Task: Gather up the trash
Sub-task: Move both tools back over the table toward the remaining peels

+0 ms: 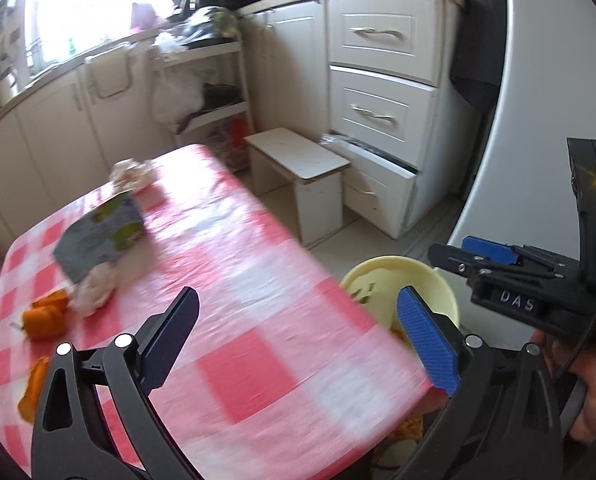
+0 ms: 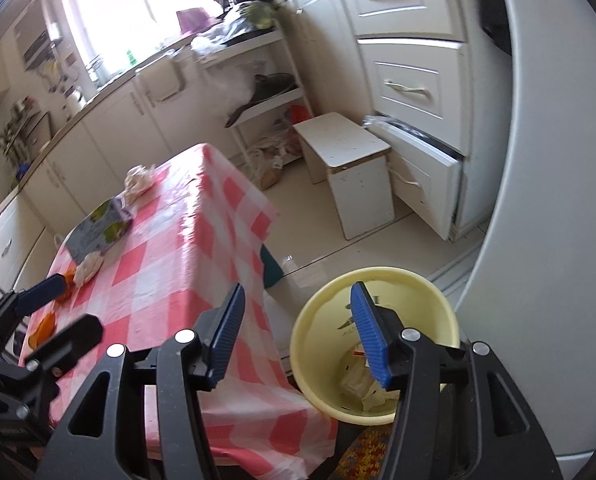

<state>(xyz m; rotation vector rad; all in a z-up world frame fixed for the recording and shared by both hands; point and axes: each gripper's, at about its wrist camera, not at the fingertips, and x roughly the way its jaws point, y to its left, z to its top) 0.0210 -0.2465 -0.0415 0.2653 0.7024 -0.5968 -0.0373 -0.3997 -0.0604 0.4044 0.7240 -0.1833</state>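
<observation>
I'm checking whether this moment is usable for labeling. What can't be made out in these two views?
- Left wrist view: the checkered tablecloth and orange peels are motion-blurred.
- Right wrist view: the yellow bin has its contents partly hidden by the right tongs.
- Carton: its print is too small to read.

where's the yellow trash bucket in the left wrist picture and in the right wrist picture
Left wrist: the yellow bucket sits lower right, past the table's right edge, partly hidden by the tablecloth and the left gripper's blue finger.
Right wrist: the bucket fills the lower centre-right, on the floor with wrappers inside, behind the right gripper.
Shared landmark: the white step stool by the drawers.
</observation>
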